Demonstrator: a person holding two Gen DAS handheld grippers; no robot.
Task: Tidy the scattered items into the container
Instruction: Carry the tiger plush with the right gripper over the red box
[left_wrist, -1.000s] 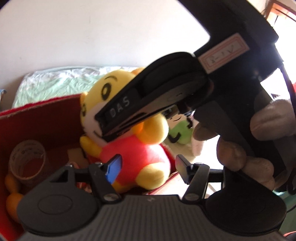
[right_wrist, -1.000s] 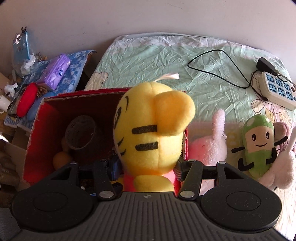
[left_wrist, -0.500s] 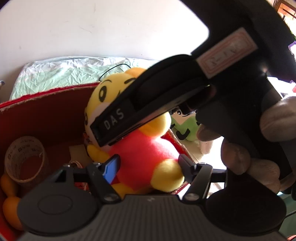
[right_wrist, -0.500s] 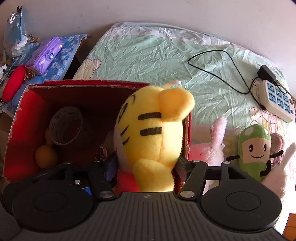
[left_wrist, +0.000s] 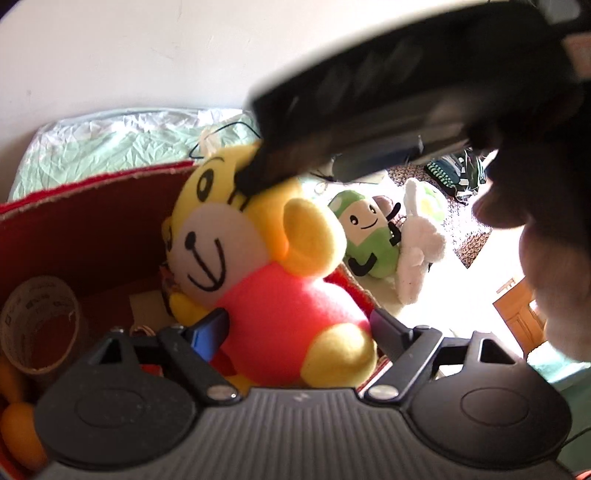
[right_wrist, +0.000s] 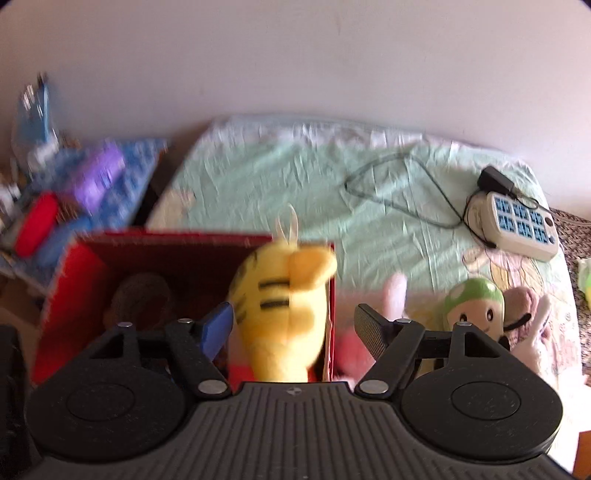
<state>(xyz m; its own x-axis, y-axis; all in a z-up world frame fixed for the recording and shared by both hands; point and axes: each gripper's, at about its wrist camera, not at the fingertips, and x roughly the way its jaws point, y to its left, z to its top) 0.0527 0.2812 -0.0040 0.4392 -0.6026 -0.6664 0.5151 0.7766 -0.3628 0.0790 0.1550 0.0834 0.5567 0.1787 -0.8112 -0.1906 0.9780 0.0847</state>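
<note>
Left of the left gripper (left_wrist: 297, 326), a tape roll (left_wrist: 38, 325) stands in the red box (left_wrist: 92, 218). The yellow tiger plush (left_wrist: 266, 266) sits between this gripper's opening jaws, leaning at the box's right wall; the blue pad looks to graze its red belly, the other finger stands clear. The right gripper (right_wrist: 293, 323) is also opening, its fingers apart from the plush's head ahead of it. Right of the tools, a green plush (right_wrist: 472, 306) and white plush (left_wrist: 417, 247) lie outside. Risk: released near the rim, the top-heavy tiger may tip out, or a withdrawing finger may snag its fabric.
</note>
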